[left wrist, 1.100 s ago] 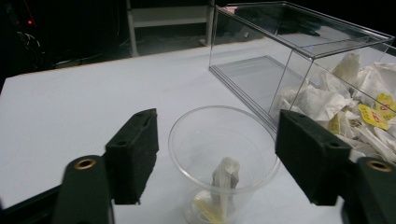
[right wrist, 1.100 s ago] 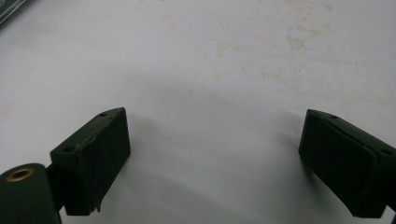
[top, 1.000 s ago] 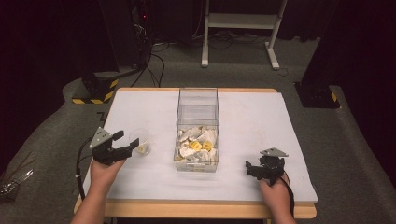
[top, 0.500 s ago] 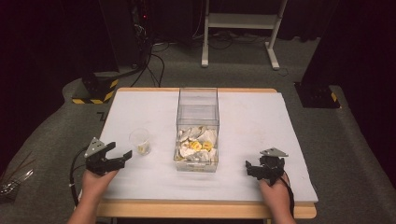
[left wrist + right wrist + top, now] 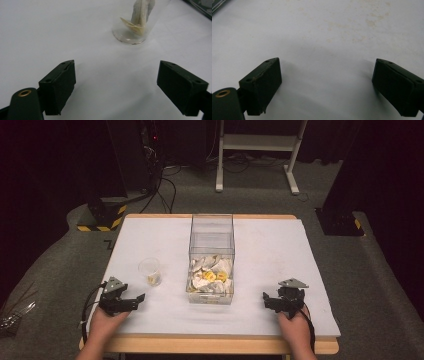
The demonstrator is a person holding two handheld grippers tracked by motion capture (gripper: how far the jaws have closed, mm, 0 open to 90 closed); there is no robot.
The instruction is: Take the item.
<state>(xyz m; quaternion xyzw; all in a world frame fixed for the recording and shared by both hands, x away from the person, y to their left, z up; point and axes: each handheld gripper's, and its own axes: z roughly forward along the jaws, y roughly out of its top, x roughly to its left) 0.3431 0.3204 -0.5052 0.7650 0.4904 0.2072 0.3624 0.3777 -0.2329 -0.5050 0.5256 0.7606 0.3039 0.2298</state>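
A small clear plastic cup (image 5: 150, 271) stands on the white table (image 5: 280, 245) left of centre, with a pale yellowish piece in it; in the left gripper view the cup (image 5: 137, 23) is ahead and to the right. My left gripper (image 5: 136, 301) rests near the front left edge, open and empty, a short way from the cup; its jaws are wide apart in its own view (image 5: 122, 82). My right gripper (image 5: 266, 299) lies at the front right, open and empty (image 5: 325, 85) over bare tabletop.
A tall clear box (image 5: 212, 255) stands mid-table, its floor covered with several white and yellow pieces. Beyond the table are a white metal stand (image 5: 257, 150), cables on the grey floor and a black-and-yellow striped base (image 5: 102, 217).
My left gripper let go of the cup and drew back toward the front left edge. The cup now stands alone on the table. The right gripper has stayed put.
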